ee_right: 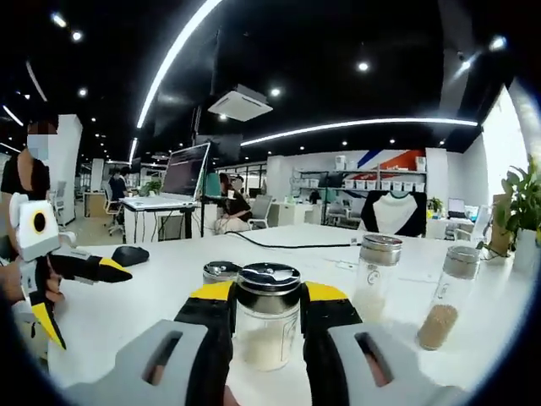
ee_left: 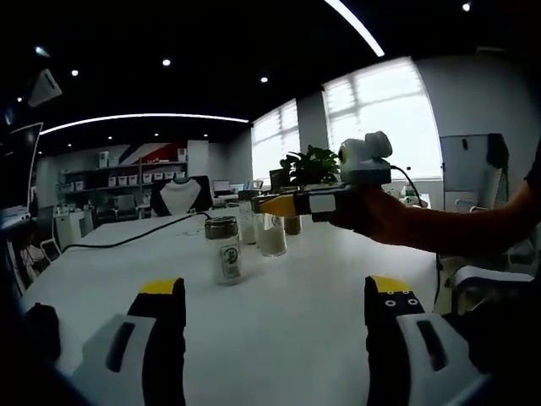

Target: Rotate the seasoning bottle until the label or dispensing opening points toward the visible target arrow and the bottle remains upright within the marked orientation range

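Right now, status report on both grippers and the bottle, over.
Right hand-held gripper shut on seasoning bottle, upright. Left hand-held gripper open, empty. Other jars stand close by.

Left gripper (ee_left: 272, 313) jaws spread wide and empty, right gripper (ee_right: 267, 315) jaws clamped against a glass seasoning bottle (ee_right: 266, 326), a hand (ee_left: 378, 216) gripping its handle

An open-plan office, doubling as a showroom. Long white table (ee_right: 152, 296) in the foreground, black cable (ee_right: 287, 245) trailing across it. Further back: desk with a monitor (ee_right: 186, 172), people seated (ee_right: 232, 207) on office chairs. Shelving (ee_right: 372, 182) along the far wall, stacked with white boxes; a mannequin bust in a white shirt (ee_right: 395, 211) in front. Black ceiling with curved strip lights (ee_right: 355, 127), spotlights and a ceiling unit (ee_right: 241, 103). Large windows (ee_left: 380, 118), potted plant (ee_left: 311, 165) beside them.
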The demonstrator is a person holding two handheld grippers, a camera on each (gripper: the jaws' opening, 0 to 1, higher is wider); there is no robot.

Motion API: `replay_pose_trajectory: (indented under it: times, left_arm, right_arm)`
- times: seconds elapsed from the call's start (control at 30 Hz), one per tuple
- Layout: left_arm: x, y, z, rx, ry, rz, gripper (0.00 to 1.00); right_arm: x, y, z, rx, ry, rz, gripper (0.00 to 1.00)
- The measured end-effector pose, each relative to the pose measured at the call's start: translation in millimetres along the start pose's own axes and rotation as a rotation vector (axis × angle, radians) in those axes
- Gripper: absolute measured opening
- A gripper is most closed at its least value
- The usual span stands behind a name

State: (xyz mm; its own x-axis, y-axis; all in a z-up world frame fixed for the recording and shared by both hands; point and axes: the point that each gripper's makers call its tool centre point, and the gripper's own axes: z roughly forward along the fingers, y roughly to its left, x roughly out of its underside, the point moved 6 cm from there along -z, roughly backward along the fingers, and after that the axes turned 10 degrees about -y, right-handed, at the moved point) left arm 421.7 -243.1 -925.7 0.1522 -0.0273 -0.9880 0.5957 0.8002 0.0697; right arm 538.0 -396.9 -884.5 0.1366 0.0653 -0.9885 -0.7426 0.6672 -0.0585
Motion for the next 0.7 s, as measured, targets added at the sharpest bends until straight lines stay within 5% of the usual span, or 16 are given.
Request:
replay_pose_trajectory:
  times: [0.33, 0.47, 0.7]
  left_arm:
    - [-8.7, -11.1, 8, 0.027, -0.051, 0.042, 0.79]
    - [-8.2, -16.9, 11, 0.037, -0.057, 0.076, 0.75]
    - [-7.6, -22.7, 18, 0.010, -0.070, 0.114, 0.70]
  right_arm:
    - [-19.8, 47, -31, -0.092, -0.078, 0.070, 0.27]
    - [-27.4, 63, -38, -0.150, -0.116, 0.010, 0.27]
    - [-25.9, 79, -50, -0.184, -0.126, 0.109, 0.27]
